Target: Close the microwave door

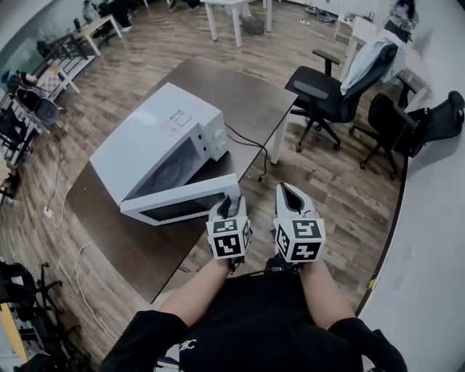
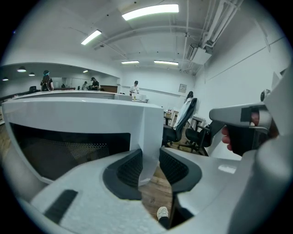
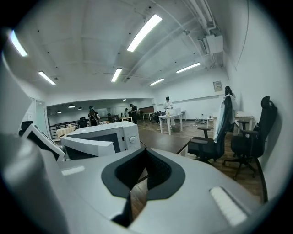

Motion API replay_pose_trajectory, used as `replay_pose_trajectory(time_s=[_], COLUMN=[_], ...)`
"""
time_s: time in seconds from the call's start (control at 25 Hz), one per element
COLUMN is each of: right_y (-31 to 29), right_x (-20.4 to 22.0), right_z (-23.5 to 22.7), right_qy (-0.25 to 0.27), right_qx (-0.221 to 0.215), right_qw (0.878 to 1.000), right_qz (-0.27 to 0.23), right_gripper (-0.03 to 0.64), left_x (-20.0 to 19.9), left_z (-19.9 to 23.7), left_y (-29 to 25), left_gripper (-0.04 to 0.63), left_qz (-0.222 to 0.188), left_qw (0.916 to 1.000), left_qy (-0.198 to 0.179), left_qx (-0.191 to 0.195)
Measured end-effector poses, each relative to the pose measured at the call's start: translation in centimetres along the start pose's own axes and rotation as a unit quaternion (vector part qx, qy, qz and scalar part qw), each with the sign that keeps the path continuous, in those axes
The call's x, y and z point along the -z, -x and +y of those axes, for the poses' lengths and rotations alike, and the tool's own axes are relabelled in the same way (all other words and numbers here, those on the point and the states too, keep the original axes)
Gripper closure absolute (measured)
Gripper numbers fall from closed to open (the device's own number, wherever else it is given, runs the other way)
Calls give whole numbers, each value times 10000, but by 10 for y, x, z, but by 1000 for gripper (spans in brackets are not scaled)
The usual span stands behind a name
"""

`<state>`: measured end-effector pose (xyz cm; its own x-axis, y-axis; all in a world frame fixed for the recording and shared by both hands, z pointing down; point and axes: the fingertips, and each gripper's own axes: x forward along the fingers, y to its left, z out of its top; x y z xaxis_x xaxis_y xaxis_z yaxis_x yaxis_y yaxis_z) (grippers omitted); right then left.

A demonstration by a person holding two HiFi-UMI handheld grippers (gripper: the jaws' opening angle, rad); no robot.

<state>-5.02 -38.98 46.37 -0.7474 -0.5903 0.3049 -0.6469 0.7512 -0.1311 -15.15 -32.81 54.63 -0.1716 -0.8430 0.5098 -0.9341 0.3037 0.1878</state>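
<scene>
A white microwave (image 1: 156, 145) sits on a brown table (image 1: 240, 94), its door (image 1: 182, 203) swung open toward me. My left gripper (image 1: 234, 207) is at the door's free end. In the left gripper view the door's (image 2: 68, 123) end edge fills the gap between the two dark pads (image 2: 126, 171), so the left gripper (image 2: 150, 157) is shut on it. My right gripper (image 1: 288, 192) hangs just right of the door, off the table's edge, touching nothing. Its tips meet in the right gripper view (image 3: 145, 157), with the microwave (image 3: 107, 135) ahead to the left.
A black power cable (image 1: 251, 145) trails from the microwave over the table's right edge. Two dark office chairs (image 1: 323, 91) stand to the right on the wood floor. White tables (image 1: 236, 11) and other furniture stand farther back. The right gripper (image 2: 242, 130) shows in the left gripper view.
</scene>
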Motion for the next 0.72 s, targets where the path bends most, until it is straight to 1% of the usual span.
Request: replay_pose_trajectory(time_s=[0.32,0.48,0.72], right_y=[-50,-73,-100], right_x=[-20,-29,-37], right_z=[-5,-10,-25], right_qy=[206,306,382], right_qx=[-732,-1063,-1398], right_qw=[9970,9937,9891], right_qz=[140,177,241], right_gripper=[607,607,607], left_x=[-20,-30,-45], left_z=[14,24,40], left_y=[-26,-41,-62], left_gripper=[466,466,466], left_qz=[-73,-135,-194], left_qw=[9983,9956,9903], left_qy=[285,439,646], left_qx=[-512,-812,-1214])
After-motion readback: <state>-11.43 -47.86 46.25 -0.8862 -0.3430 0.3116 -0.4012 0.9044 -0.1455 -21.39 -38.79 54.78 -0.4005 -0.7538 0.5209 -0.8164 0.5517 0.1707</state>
